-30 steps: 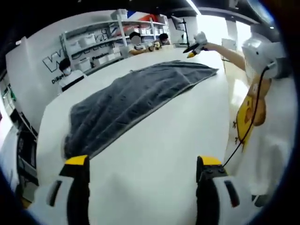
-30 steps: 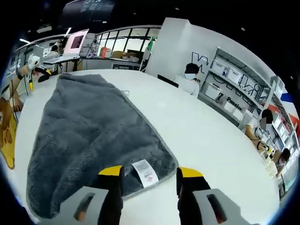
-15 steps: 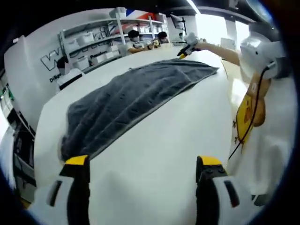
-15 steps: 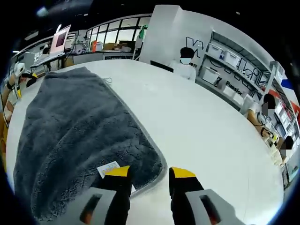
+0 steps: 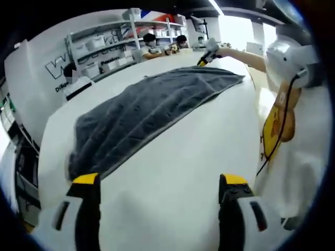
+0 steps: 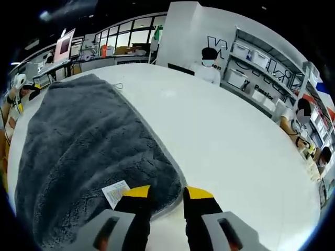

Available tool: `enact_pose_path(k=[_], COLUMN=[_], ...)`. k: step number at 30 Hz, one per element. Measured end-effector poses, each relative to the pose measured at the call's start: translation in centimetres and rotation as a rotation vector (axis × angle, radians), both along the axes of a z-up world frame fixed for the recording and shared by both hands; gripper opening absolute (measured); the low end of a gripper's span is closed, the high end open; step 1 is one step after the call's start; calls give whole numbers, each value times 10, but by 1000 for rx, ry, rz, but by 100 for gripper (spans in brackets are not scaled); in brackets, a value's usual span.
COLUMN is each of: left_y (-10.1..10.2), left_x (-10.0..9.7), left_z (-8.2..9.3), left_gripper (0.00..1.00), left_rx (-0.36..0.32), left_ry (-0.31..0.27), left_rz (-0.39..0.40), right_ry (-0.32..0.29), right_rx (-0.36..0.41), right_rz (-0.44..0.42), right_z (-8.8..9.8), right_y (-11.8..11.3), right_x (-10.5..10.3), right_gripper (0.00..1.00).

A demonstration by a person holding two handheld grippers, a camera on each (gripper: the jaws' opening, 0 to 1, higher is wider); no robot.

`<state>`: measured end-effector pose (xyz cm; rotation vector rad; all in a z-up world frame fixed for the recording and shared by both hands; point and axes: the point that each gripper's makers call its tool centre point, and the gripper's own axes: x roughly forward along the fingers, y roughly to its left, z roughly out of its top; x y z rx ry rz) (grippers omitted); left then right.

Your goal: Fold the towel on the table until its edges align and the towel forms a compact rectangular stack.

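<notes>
The towel (image 5: pixel 149 112), a dark grey pile cloth with a paler bound edge, lies spread flat and unfolded on the white tabletop (image 5: pixel 178 172). It is the reference for all positions below.

Left gripper view: the left tool (image 5: pixel 159 183) hovers over bare tabletop just off the near short end of the towel, with the towel's near corner close to its left yellow-tipped jaw. The jaws stand wide apart with nothing between them, so the tool is open and clear of the cloth. At the towel's far end, the right tool (image 5: pixel 204 58) shows small, held on an outstretched arm at the far corner. Beside the towel's long edge on the right stands the person in a white garment (image 5: pixel 293 157) with a yellow print.

Right gripper view: the right tool (image 6: pixel 166 192) sits at the corner of the towel (image 6: pixel 84 146). Its jaws are narrowly parted and straddle the bound edge of that corner; whether they press the cloth cannot be determined. A white care label (image 6: pixel 116 193) lies on the pile just beside the left jaw. At the towel's opposite end, the left tool (image 6: pixel 20 93) shows small at the frame's left.

Beyond the towel, past the tabletop's far edge, seated people and white shelving (image 6: pixel 267 78) with bins are visible.
</notes>
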<state>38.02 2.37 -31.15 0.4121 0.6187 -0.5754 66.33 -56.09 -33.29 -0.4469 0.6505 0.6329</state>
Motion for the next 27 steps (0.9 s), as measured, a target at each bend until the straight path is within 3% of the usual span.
enact_pose_path(k=[17,27], left_y=[-3,-4], left_x=[-1,-1], left_z=[-3,-4], left_gripper=[98,98], left_rx=[0,-3], left_ry=[9,7], left_rz=[-10,-5], right_ry=[16,12], right_rx=[-47,-104], right_rz=[18,22], right_z=[-6,-5], right_y=[-3,-9], right_x=[2,8], right_gripper=[7,4])
